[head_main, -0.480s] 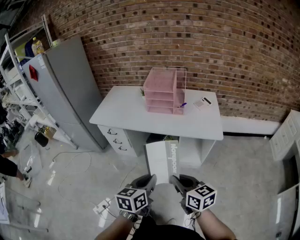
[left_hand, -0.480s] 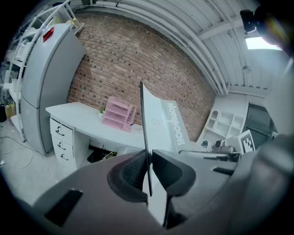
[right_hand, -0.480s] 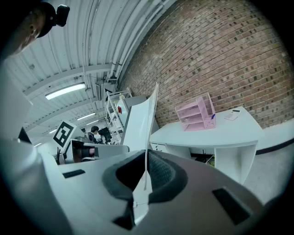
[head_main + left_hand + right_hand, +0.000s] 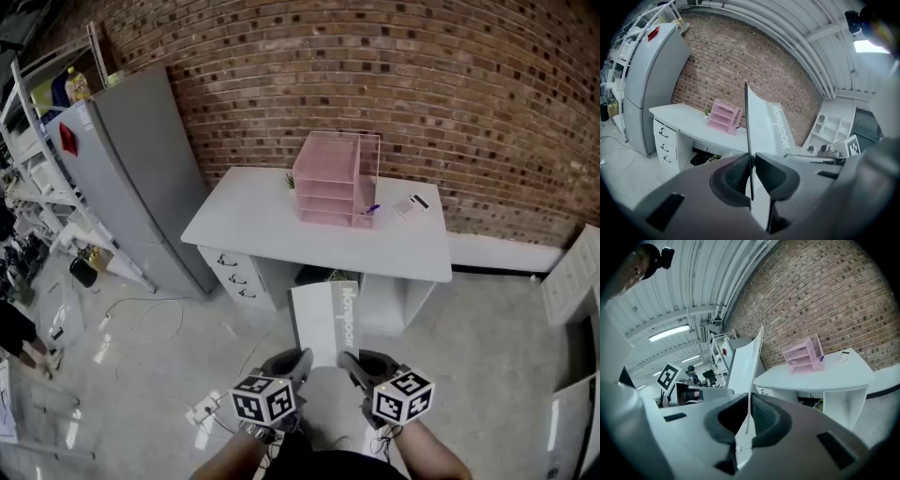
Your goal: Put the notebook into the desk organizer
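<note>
A white and grey notebook (image 4: 326,323) hangs in the air in front of me, held by its near corners. My left gripper (image 4: 298,361) is shut on its left edge (image 4: 747,126). The right gripper (image 4: 349,361) is shut on its right edge (image 4: 752,369). A pink desk organizer (image 4: 335,180) with several shelves stands at the back of the white desk (image 4: 253,230), well beyond the notebook. It also shows as the pink organizer (image 4: 723,116) in the left gripper view and the pink organizer (image 4: 804,354) in the right gripper view.
A grey refrigerator (image 4: 131,169) stands left of the desk, with metal shelving (image 4: 37,141) further left. A small white device (image 4: 409,205) lies on the desk's back right, by the brick wall (image 4: 394,84). White cubby shelves (image 4: 572,272) are at the right. Cables (image 4: 141,323) lie on the floor.
The desk and organizer have shifted slightly right and down in the head view. Both grippers and the notebook keep the same place in the picture.
</note>
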A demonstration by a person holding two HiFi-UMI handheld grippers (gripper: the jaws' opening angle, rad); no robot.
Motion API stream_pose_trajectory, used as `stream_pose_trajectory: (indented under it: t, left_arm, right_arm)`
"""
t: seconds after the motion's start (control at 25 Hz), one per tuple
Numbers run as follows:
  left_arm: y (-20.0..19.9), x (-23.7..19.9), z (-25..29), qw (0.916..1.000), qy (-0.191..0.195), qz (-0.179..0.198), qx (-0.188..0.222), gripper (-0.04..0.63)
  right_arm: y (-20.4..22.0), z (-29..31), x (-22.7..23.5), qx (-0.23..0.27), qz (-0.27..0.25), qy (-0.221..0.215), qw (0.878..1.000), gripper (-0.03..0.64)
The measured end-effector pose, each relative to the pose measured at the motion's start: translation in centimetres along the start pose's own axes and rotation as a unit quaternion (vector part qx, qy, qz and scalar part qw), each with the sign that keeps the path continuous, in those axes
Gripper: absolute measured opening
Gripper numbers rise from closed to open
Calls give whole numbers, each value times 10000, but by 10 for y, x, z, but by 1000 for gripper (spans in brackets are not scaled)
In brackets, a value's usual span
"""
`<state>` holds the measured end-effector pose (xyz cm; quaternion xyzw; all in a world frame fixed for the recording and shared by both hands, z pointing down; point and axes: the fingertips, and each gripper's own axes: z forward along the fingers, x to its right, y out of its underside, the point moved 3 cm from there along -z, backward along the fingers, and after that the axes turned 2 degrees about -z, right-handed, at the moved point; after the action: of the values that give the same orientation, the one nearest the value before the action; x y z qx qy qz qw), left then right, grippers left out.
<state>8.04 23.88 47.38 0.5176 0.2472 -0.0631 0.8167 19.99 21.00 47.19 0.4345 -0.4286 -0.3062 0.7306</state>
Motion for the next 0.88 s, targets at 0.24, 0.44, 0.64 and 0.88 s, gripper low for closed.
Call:
stream_pose_trajectory:
  t: [0.24,0.44,0.64,0.88]
  left_arm:
    - [-4,-22,1,10000,6,-76,-41,35]
    - [-13,-47,3,9998,53,-122,-123,35]
    - [-28,-79,9,9996,130,-134,-191,35]
    - [-53,-121,19,9994,236,-109,-221,35]
  right_arm:
    - [2,22,0,-69,111,28,9999,17]
    - [0,49,-1,-112,229,93,9996,15]
    - [-5,83,-1,-120,282,183,9994,14]
    - [-18,129,2,-111,318,299,9990,14]
